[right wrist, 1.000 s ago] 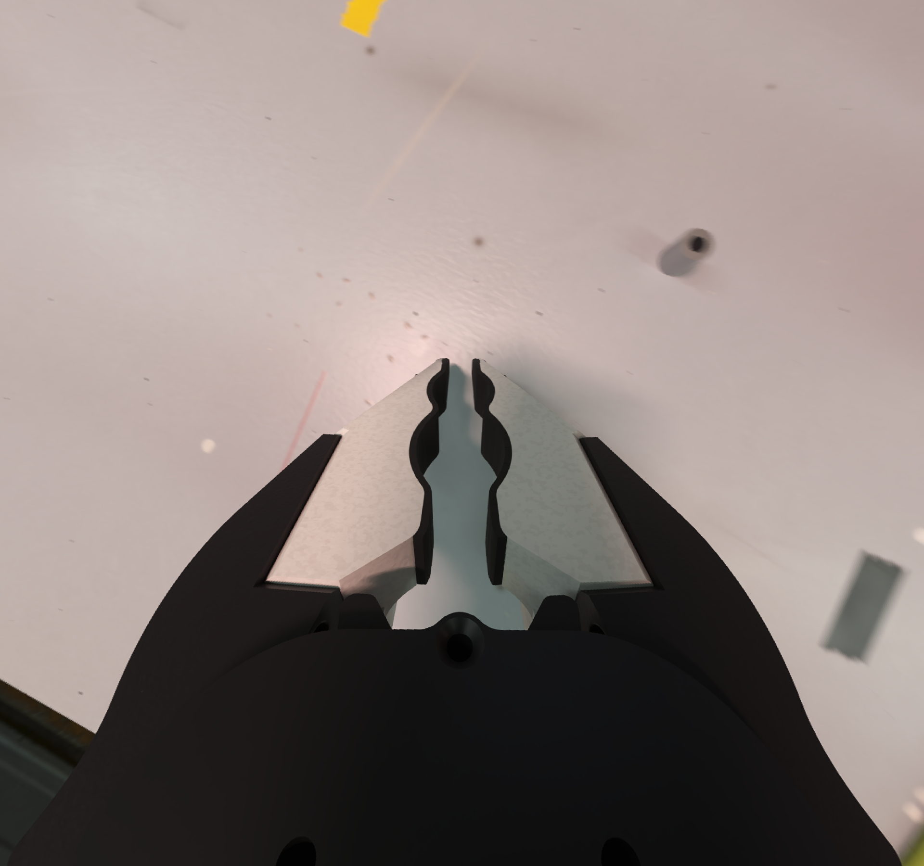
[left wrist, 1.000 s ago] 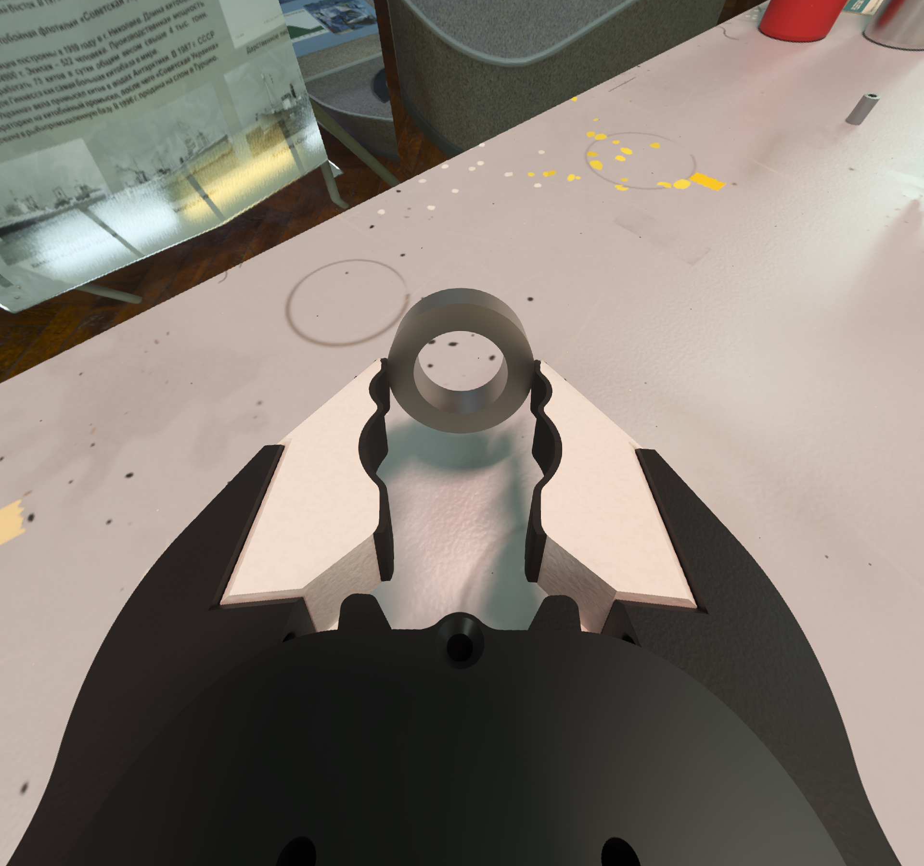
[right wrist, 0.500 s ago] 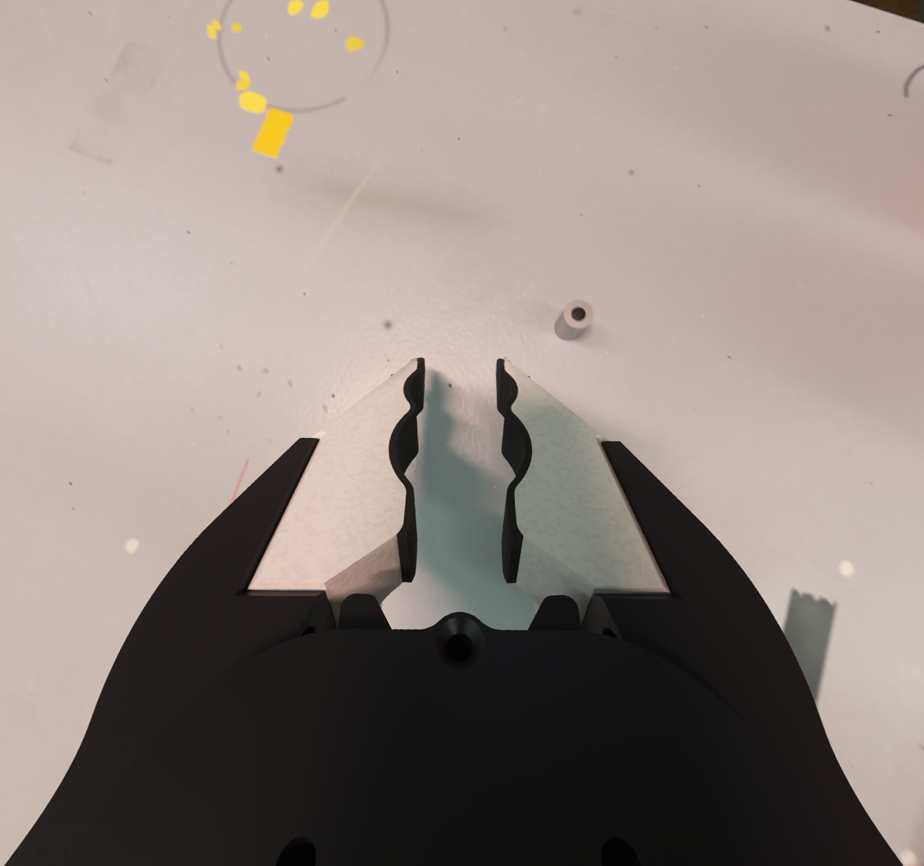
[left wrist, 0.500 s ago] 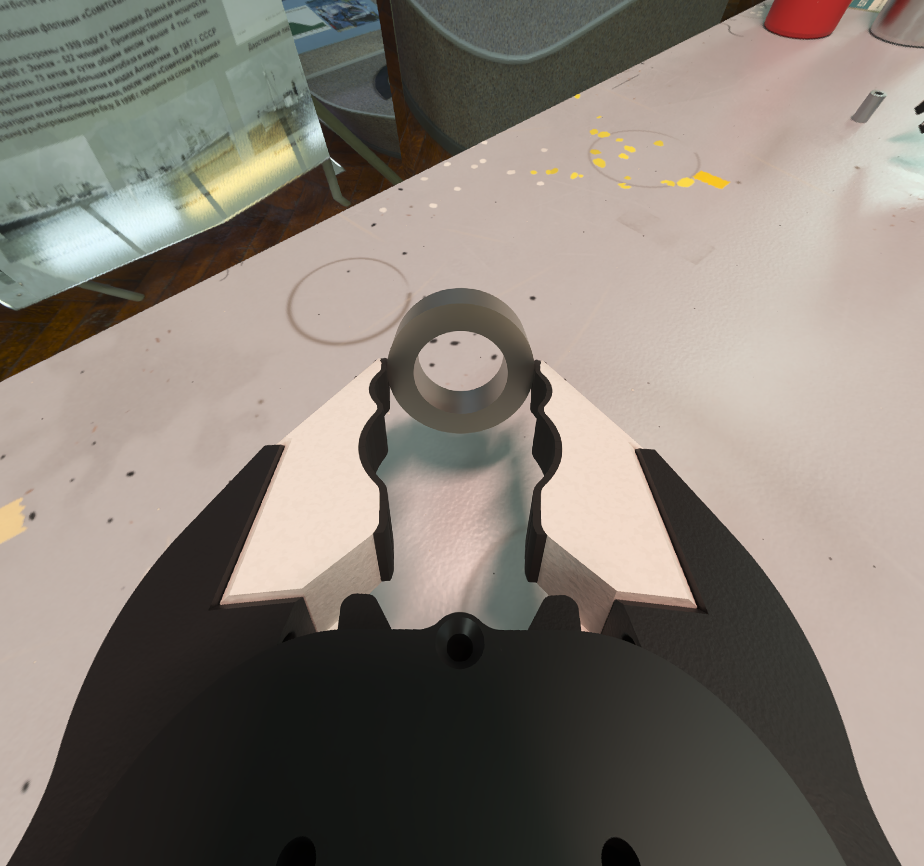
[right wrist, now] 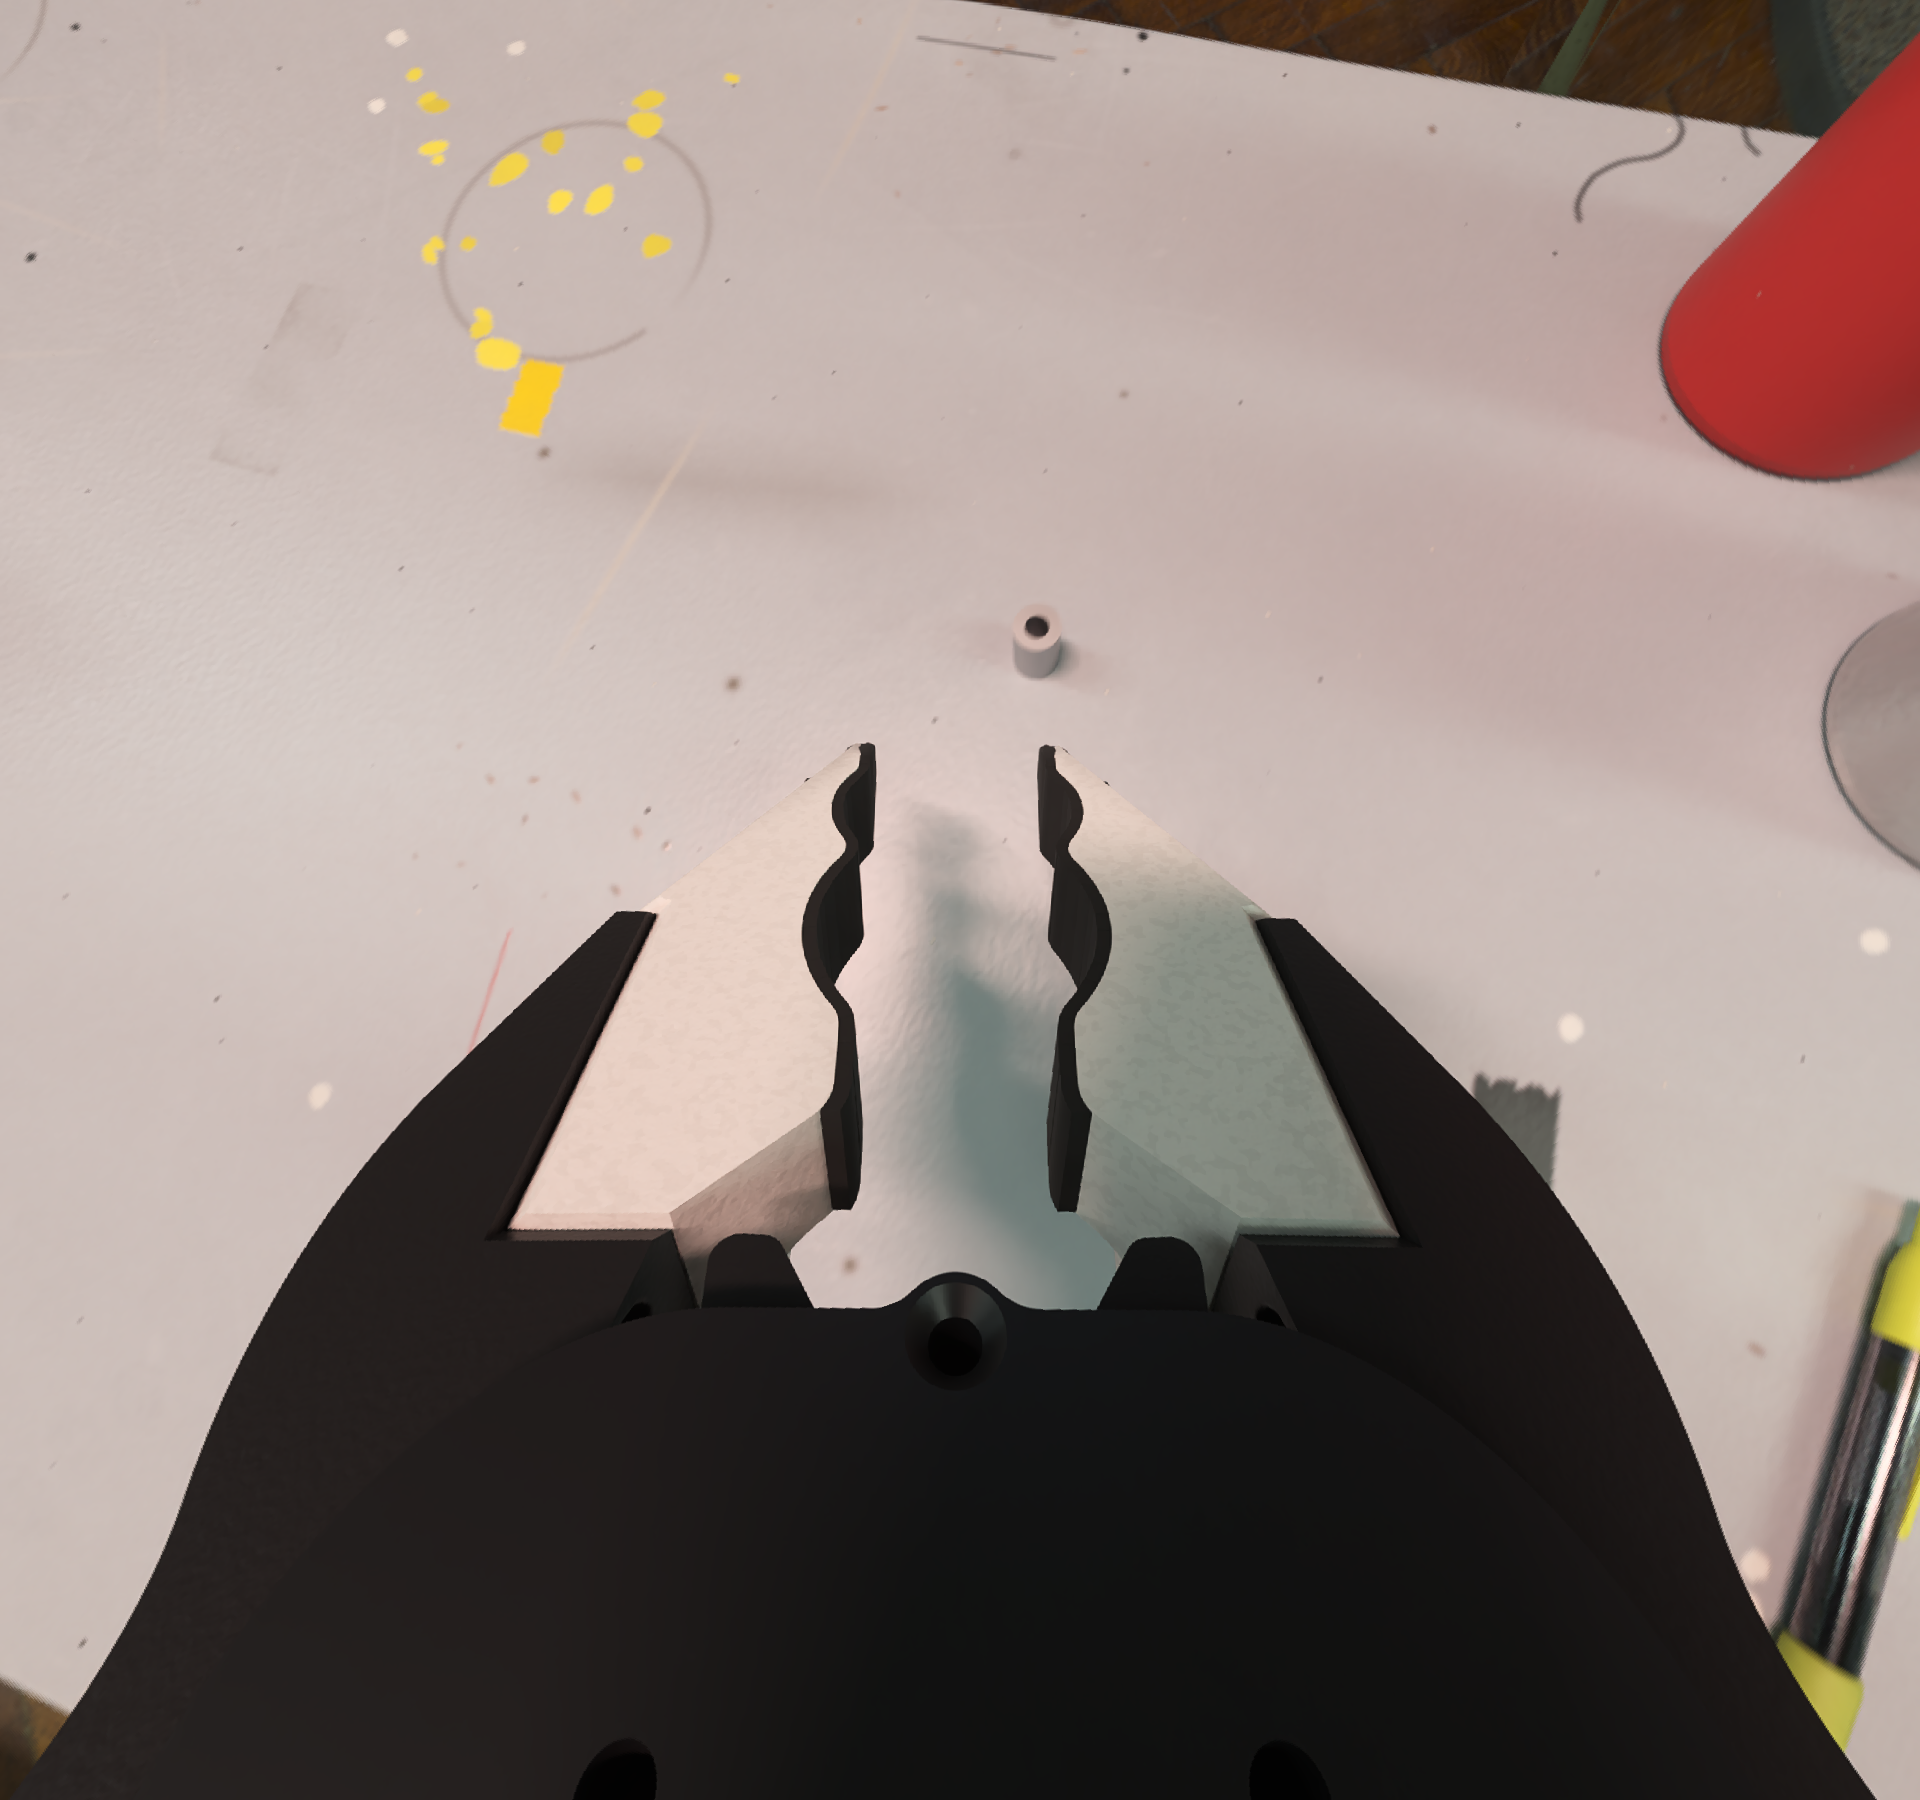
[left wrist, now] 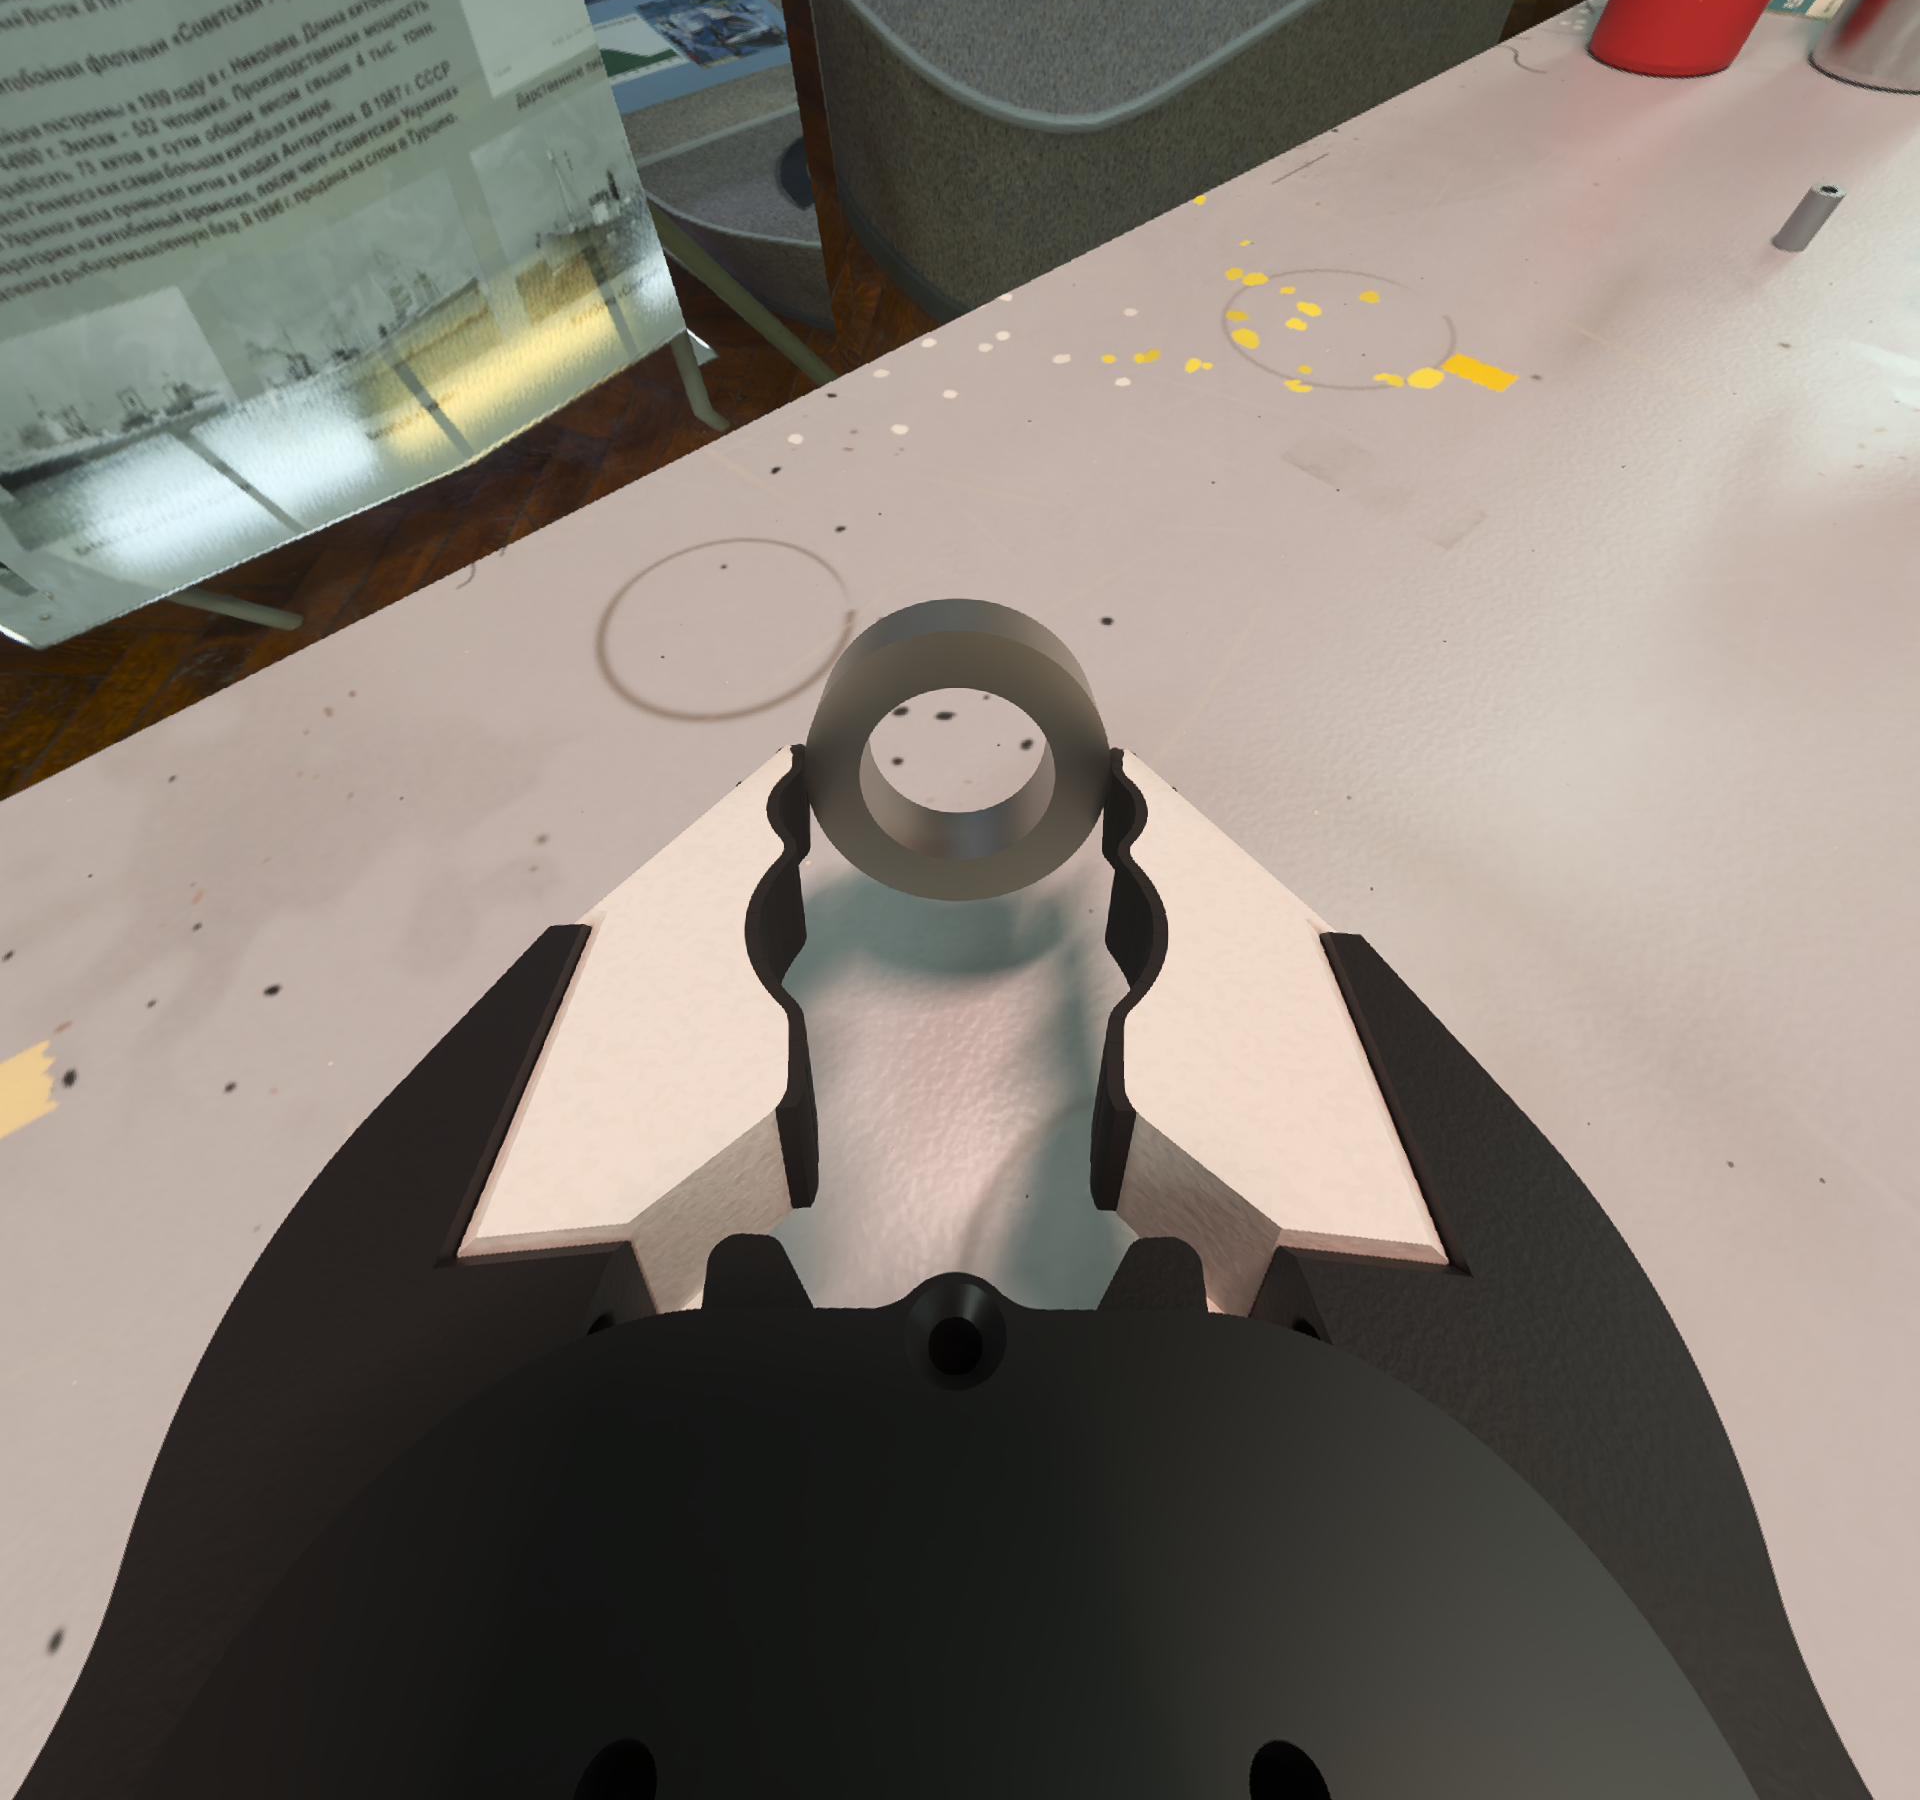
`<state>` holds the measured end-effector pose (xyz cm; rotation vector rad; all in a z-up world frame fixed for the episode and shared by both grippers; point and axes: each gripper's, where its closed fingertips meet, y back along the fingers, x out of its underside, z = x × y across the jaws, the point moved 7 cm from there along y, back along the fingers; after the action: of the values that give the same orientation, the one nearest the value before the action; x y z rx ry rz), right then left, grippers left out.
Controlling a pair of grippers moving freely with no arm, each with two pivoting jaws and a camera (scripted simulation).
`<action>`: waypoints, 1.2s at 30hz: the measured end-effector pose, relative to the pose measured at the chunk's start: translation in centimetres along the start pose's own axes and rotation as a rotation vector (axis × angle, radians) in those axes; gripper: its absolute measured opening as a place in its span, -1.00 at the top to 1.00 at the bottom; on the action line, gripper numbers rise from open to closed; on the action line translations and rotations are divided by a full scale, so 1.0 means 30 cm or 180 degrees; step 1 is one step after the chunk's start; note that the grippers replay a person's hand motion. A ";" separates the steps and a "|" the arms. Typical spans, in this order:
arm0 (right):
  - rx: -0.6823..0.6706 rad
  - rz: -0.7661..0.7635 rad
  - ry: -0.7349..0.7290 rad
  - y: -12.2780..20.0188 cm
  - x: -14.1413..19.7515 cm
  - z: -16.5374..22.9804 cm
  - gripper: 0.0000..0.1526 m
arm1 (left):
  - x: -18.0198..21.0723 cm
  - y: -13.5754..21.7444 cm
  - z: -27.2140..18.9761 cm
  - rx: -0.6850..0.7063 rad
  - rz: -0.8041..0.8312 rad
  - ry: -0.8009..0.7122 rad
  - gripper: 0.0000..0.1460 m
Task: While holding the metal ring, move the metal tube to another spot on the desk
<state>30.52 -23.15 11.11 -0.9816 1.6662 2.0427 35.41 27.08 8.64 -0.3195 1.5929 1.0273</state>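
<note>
My left gripper (left wrist: 956, 784) is shut on the grey metal ring (left wrist: 831, 763), held upright between the fingertips a little above the white desk (left wrist: 1455, 815). The small grey metal tube (right wrist: 1041, 645) stands on end on the desk, just beyond and slightly right of my right gripper (right wrist: 956, 763), which is open and empty above the desk. The tube also shows far off at the upper right of the left wrist view (left wrist: 1806, 217).
A red cylinder (right wrist: 1808, 316) stands right of the tube, and a grey metal disc (right wrist: 1881, 742) lies at the right edge. A yellow-and-black pen (right wrist: 1860, 1501) lies at the lower right. Yellow paint spots (right wrist: 561, 202) mark the desk. The desk's far edge (right wrist: 1143, 15) is beyond.
My right gripper has opened wider and drawn back and up, so the tube now sits almost straight ahead of its fingertips. The left gripper holds the ring still.
</note>
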 end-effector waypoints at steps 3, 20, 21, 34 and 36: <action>0.0042 0.0159 0.0180 -0.067 -0.039 -0.020 0.57 | -0.001 -0.001 -0.001 -0.0002 0.0002 -0.0005 0.22; -0.0147 0.1045 0.0532 -0.226 -0.069 -0.070 0.84 | 0.000 0.001 0.010 -0.0033 -0.0010 0.0025 0.22; -0.0154 0.1059 0.0533 -0.227 -0.070 -0.071 0.84 | 0.000 0.002 0.009 -0.0029 -0.0012 0.0028 0.22; -0.1123 0.0349 0.1566 -0.200 -0.244 0.565 0.84 | -0.003 0.005 0.009 0.0008 -0.0042 0.0070 0.22; -0.1344 0.0449 0.1659 -0.270 -0.216 0.654 0.84 | -0.004 0.007 0.007 0.0029 -0.0049 0.0083 0.22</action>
<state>34.34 -1.30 11.24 -1.7008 1.5889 2.4428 35.43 27.32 8.84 -0.3396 1.6157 1.0073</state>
